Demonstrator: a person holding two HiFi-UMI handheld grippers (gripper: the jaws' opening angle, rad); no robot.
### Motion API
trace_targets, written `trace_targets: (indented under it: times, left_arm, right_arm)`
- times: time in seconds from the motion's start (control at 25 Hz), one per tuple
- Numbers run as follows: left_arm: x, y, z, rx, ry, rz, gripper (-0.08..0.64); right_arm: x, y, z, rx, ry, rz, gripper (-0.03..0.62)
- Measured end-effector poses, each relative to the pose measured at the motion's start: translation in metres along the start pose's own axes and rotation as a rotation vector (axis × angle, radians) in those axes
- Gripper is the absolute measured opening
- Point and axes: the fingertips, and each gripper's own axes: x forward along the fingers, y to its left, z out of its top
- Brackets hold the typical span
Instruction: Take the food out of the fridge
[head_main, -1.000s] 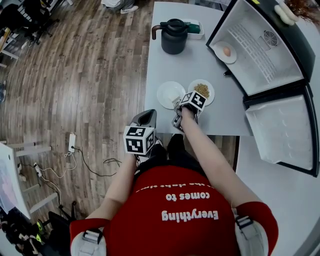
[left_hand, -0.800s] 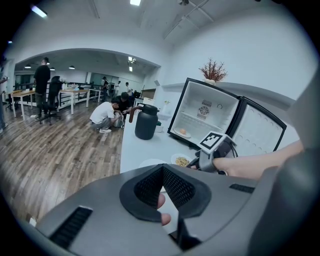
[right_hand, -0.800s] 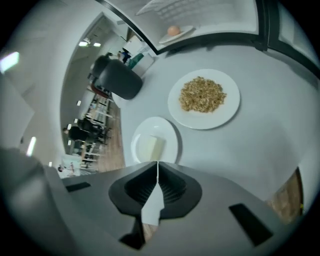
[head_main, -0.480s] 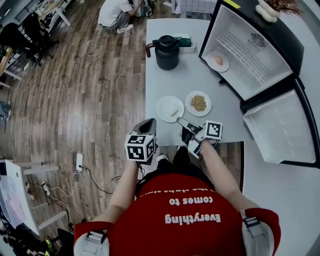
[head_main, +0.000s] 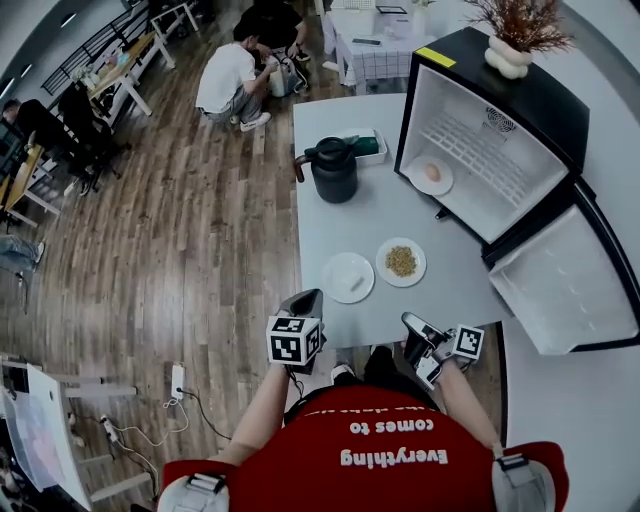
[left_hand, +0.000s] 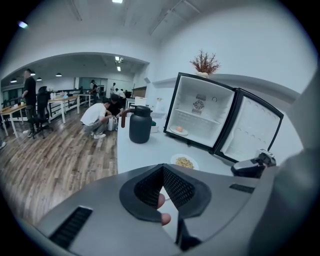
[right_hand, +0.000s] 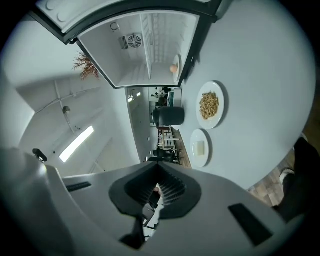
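Note:
The small black fridge (head_main: 455, 70) stands open at the table's far right. A white plate with an egg (head_main: 430, 176) lies inside it. On the grey table (head_main: 385, 225) lie a plate of grains (head_main: 401, 262) and a white plate with a pale piece (head_main: 348, 277). My right gripper (head_main: 415, 330) hangs at the table's near edge, shut and empty, apart from both plates. My left gripper (head_main: 303, 305) hovers off the near left corner, jaws together, holding nothing. The right gripper view shows the grain plate (right_hand: 210, 104) and the egg (right_hand: 173, 68).
A black jug (head_main: 333, 170) and a small tray (head_main: 365, 146) stand at the table's far end. The fridge door (head_main: 570, 290) swings open to the right. A vase of dry twigs (head_main: 510, 55) tops the fridge. A person (head_main: 235, 80) crouches on the wooden floor behind.
My right gripper has drawn back from the plates to the table's near edge and risen, its jaws now shut. The left gripper has hardly moved. The head view has lifted.

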Motion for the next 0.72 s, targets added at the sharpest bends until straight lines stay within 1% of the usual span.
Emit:
trace_targets:
  times: [0.12, 0.32, 0.4, 0.52, 0.6, 0.72]
  left_arm:
    - [0.011, -0.007, 0.007, 0.008, 0.010, -0.023, 0.003]
    - [0.031, -0.027, 0.023, 0.035, 0.015, -0.070, 0.003]
    - [0.040, -0.035, 0.033, 0.049, 0.007, -0.089, 0.003]
    - [0.053, -0.048, 0.053, 0.069, -0.008, -0.121, 0.003]
    - [0.064, -0.058, 0.068, 0.082, -0.020, -0.142, 0.003]
    - [0.079, -0.073, 0.086, 0.099, -0.034, -0.168, 0.003]
  right_arm:
    - [0.005, 0.000, 0.009, 0.001, -0.028, 0.009, 0.014]
    - [0.014, 0.001, 0.027, -0.028, -0.026, -0.004, 0.014]
    - [0.018, 0.005, 0.039, -0.067, -0.030, -0.009, 0.014]
    - [0.027, 0.014, 0.062, -0.152, -0.044, -0.020, 0.014]
    - [0.035, 0.023, 0.079, -0.196, -0.055, -0.008, 0.014]
    - [0.044, 0.034, 0.101, -0.228, -0.063, 0.021, 0.014]
